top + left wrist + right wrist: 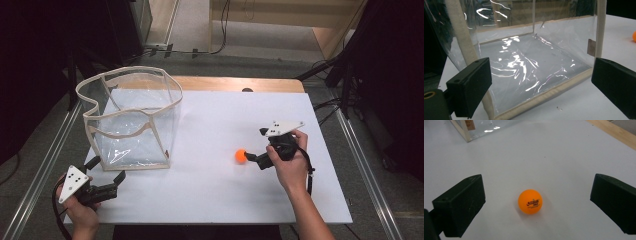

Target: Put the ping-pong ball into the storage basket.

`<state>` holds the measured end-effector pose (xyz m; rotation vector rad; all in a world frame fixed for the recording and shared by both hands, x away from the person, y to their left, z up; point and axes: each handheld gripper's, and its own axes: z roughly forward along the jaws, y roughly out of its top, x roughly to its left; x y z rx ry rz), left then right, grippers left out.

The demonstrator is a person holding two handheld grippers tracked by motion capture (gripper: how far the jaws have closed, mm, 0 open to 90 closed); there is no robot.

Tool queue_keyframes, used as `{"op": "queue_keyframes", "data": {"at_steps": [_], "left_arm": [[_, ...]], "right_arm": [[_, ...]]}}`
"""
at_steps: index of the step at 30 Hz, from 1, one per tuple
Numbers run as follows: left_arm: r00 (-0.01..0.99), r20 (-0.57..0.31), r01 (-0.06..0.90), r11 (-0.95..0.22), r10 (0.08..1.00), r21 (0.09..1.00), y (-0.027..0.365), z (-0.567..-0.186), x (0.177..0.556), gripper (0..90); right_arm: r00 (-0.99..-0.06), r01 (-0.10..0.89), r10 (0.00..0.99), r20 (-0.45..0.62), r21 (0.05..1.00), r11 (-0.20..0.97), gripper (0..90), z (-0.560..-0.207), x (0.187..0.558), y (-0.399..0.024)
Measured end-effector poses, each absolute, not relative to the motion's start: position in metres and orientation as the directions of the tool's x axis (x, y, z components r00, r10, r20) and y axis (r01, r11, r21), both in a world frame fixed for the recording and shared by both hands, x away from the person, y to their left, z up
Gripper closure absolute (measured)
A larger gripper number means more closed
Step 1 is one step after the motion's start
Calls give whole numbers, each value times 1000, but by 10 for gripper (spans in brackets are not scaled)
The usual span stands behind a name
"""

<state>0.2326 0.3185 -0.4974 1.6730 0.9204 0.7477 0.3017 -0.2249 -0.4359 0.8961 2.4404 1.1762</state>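
Right gripper view: orange ball (530, 201) lay between wide jaws, ready for grasping.
Left gripper (106, 182), also wide, waited at the clear bag's (131, 119) seven o'clock.

Bag (131, 120): glossy clear plastic, beige cloth trim. Ball (530, 201): smooth matt orange plastic. Table (215, 195): matt white.
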Motion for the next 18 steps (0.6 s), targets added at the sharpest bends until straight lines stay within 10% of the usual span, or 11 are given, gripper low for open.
{"op": "queue_keyframes", "data": {"at_steps": [18], "left_arm": [[512, 38, 211, -169, 858, 963, 318, -497, 233, 36]], "right_arm": [[-794, 449, 607, 37, 708, 545, 0, -432, 317, -212]]}}
